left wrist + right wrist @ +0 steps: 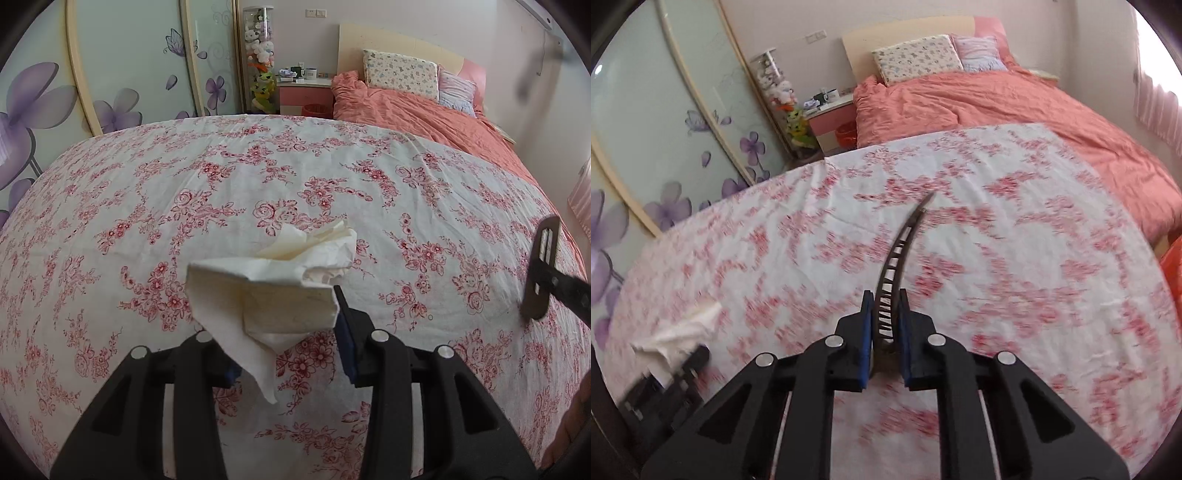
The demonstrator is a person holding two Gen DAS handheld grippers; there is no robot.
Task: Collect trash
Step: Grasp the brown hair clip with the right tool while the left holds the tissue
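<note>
- The left gripper (284,314) holds a crumpled white tissue (280,288) between its fingers, clamped partway closed on the wad; a loose corner of the paper droops below the jaws.
- The tissue hangs above the floral sheet (221,177), clear of the cloth.
- The right gripper (886,325) has its jaws narrowed right down, with nothing but its own curved ribbed fingers (899,258) meeting between the blue pads.
- From the right wrist view, the tissue and the left gripper sit well off to the left of these closed fingertips, low in the frame and blurred.
- From the left wrist view, the right gripper's finger stands far to the right of the held tissue, over the sheet.
- Beyond both tongs lie an orange duvet (424,107) and two pillows (400,72) against the headboard.
</note>
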